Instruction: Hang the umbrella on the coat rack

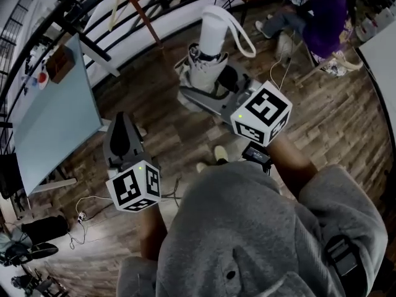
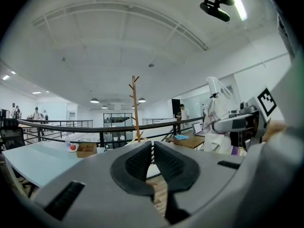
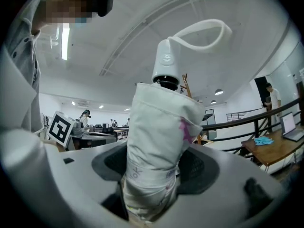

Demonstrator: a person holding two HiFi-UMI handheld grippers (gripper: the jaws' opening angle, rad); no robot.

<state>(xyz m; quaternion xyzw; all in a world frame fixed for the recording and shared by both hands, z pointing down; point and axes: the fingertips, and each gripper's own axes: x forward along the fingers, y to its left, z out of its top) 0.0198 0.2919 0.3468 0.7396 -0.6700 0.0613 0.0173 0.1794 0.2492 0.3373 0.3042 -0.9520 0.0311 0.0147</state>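
A folded white umbrella (image 3: 159, 137) with a white handle and loop strap (image 3: 202, 32) stands upright between the jaws of my right gripper (image 3: 154, 167), which is shut on its fabric body. In the head view the umbrella (image 1: 210, 45) rises above the right gripper (image 1: 207, 91), ahead of me. My left gripper (image 1: 120, 119) is lower left, its jaws shut with nothing between them (image 2: 152, 148). The wooden coat rack (image 2: 136, 108) stands beyond the railing; the left gripper view also shows the umbrella (image 2: 216, 110) at its right. The rack's top branches (image 3: 186, 83) peek out behind the umbrella.
A black railing (image 1: 124, 36) runs across in front of me. A pale blue table (image 1: 55, 110) stands at the left, a wooden desk (image 2: 186, 139) with a laptop farther right. A person in purple (image 1: 325, 17) sits at upper right. Cables (image 1: 80, 218) lie on the wood floor.
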